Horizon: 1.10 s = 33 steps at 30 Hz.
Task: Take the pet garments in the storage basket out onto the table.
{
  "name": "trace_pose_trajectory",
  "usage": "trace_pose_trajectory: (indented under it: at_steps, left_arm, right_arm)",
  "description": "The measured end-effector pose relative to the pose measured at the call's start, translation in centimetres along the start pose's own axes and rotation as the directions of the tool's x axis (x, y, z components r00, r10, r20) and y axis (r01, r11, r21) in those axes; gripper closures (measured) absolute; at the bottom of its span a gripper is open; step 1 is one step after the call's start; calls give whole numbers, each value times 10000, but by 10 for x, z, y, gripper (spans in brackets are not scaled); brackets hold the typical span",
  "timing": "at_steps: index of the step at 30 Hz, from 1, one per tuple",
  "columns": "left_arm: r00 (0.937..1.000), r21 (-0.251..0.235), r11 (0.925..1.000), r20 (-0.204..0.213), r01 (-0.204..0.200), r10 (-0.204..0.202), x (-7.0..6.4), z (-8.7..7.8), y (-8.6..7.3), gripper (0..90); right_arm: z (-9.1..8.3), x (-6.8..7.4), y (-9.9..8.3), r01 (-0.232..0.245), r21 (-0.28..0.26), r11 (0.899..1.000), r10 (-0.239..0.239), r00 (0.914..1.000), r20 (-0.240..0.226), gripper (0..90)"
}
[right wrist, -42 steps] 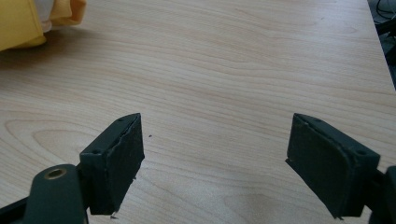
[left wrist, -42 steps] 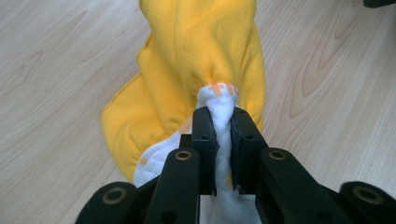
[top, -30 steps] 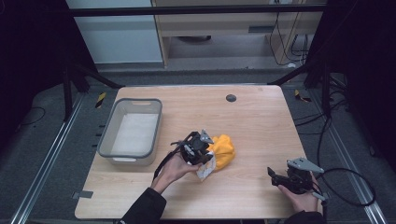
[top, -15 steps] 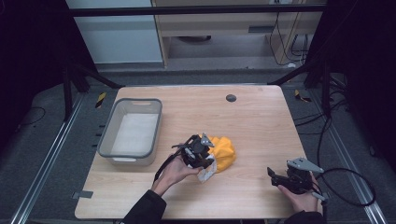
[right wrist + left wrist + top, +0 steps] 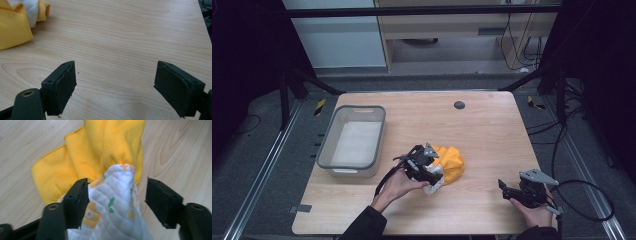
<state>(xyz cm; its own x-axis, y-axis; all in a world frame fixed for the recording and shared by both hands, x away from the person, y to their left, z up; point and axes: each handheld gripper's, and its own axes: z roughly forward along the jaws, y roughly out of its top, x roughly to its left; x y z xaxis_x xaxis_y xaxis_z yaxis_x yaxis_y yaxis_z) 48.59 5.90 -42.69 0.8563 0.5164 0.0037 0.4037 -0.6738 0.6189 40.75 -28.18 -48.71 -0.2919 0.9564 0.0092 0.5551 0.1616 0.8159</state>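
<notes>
My left tongs stand open around the white quilted end of the yellow cloth, which stretches away along the counter. My right tongs gape, well apart.

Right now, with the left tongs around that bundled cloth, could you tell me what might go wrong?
The left tongs are open around the white quilted fold only; closing there could leave the yellow cloth trailing or slipping free when lifted. The bundle is crumpled, so it may unfold and drag across the table. The right tongs sit open and apart, giving no support.
</notes>
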Motion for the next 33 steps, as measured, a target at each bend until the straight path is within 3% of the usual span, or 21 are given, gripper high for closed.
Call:
trace_pose_trajectory:
  at_steps: [7, 15, 23, 33]
  left_arm:
    - [9998, -392, 9992, -175, -4, -3, 2, -16, -8, 217]
    - [9973, -929, 9951, -601, 354, -410, 9, -35, -29, 175]
    - [9922, -1530, 9846, -779, 847, -975, 15, -52, -56, 174]
    - [9790, -2045, 9691, -1202, 1377, -1645, 16, -65, -95, 184]
  right_arm:
    - [0, 0, 0, 15, 3, 10000, -15, 10000, 5, 168]
    - [1, 1, -1, -36, 70, 10000, 36, 10000, -29, 163]
    - [0, 1, -1, -75, 92, 9999, 76, 10000, -46, 160]
    - [1, 2, -2, 68, 153, 9999, -67, 10000, -70, 155]
